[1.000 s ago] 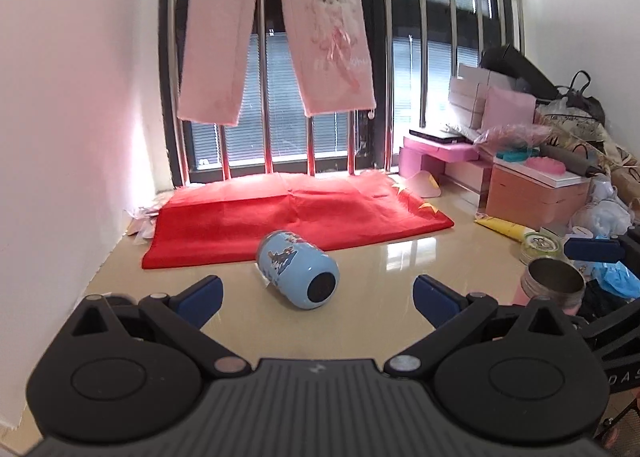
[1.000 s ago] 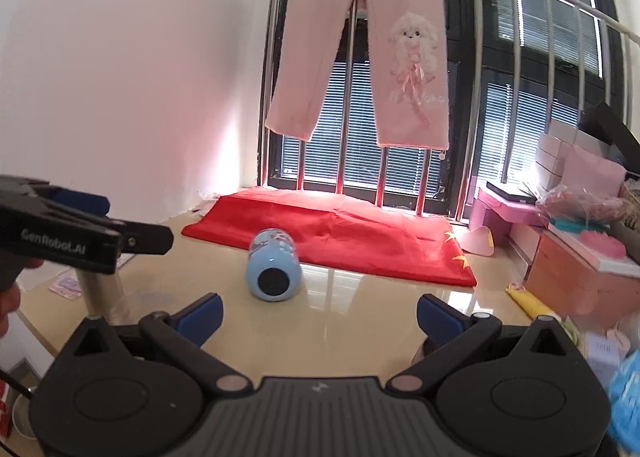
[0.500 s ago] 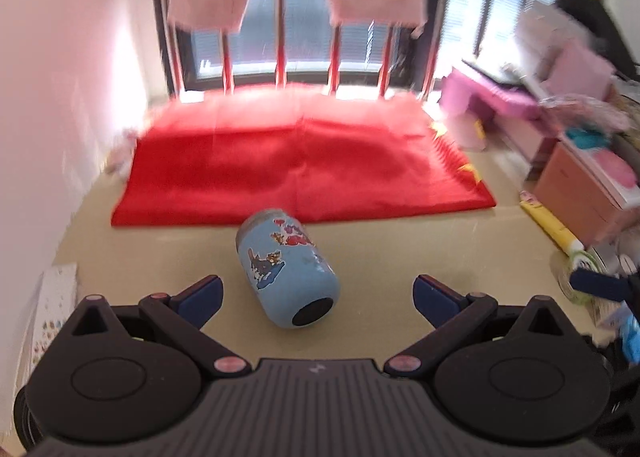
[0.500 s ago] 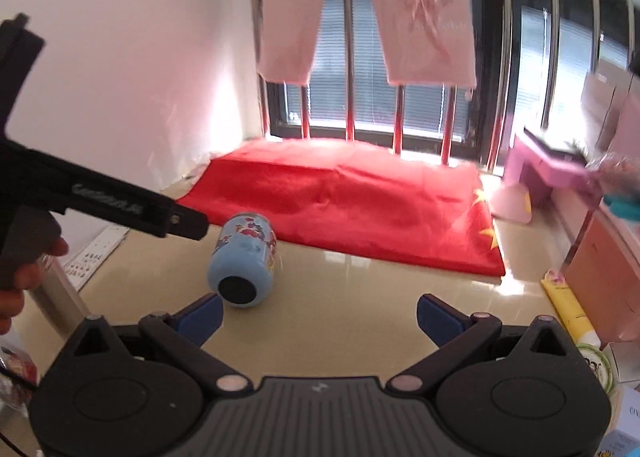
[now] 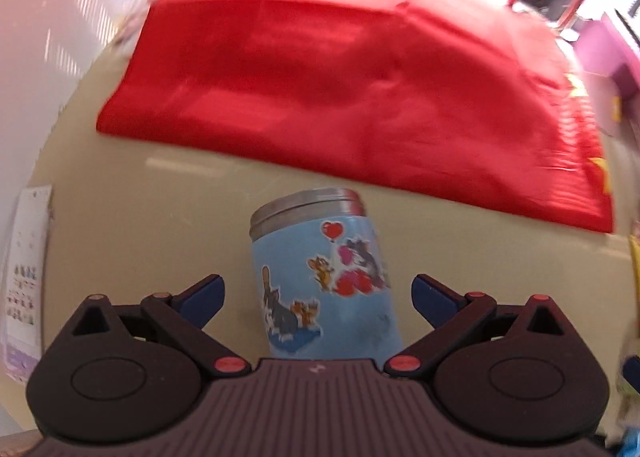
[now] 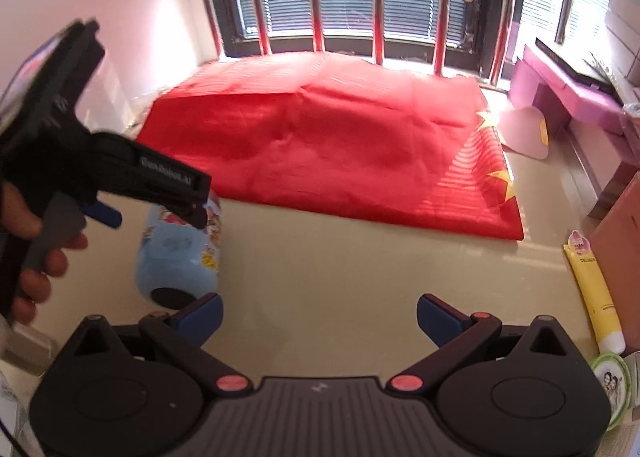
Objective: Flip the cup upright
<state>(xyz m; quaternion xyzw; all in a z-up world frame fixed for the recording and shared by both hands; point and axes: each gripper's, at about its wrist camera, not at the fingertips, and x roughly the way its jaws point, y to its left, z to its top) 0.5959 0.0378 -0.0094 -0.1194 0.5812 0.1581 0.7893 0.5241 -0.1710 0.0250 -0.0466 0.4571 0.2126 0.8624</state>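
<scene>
Blue cartoon-sticker cup (image 5: 324, 281) lies on its side on beige worktop (image 5: 160, 217), between wide-open jaws of left gripper (image 5: 318, 299). Right gripper (image 6: 320, 315) jaws open, empty. Left gripper lettering blurred, unreadable. Cup base cut off.

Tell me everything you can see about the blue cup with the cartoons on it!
The blue cup is a light blue cylinder with cat-and-mouse cartoon stickers, red hearts and a silvery metal rim. It lies on its side on the shiny beige table, near the red cloth. Its dark round bottom faces the right gripper. The left gripper is open around it, blue fingers on either side, not yet squeezing.
</scene>
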